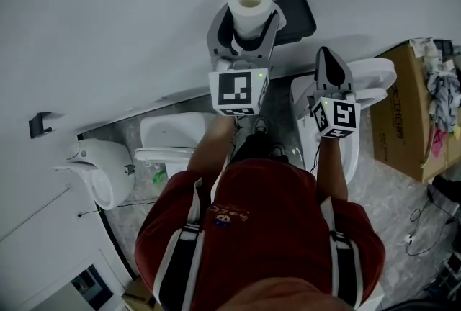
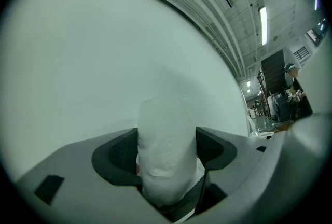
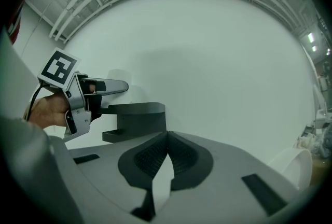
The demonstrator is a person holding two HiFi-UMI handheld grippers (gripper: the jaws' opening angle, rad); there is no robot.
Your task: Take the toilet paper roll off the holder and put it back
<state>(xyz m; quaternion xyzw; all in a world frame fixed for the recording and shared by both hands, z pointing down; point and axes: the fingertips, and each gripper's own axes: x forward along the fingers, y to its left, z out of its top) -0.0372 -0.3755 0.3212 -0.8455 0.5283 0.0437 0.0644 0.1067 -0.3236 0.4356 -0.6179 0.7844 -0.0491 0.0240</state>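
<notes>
A white toilet paper roll stands upright between the jaws of my left gripper, which is shut on it. In the left gripper view the roll fills the gap between the dark pads, in front of a plain white wall. The dark wall-mounted holder sits just right of the roll with nothing on it. My right gripper hangs lower right of the holder, its jaws shut and nothing in them. The right gripper view shows these jaws meeting, with the holder and the left gripper at the left.
White toilets stand along the wall below the grippers: one under the right gripper, one at centre left, another at far left. A cardboard box sits at the right. A small dark bracket is on the wall.
</notes>
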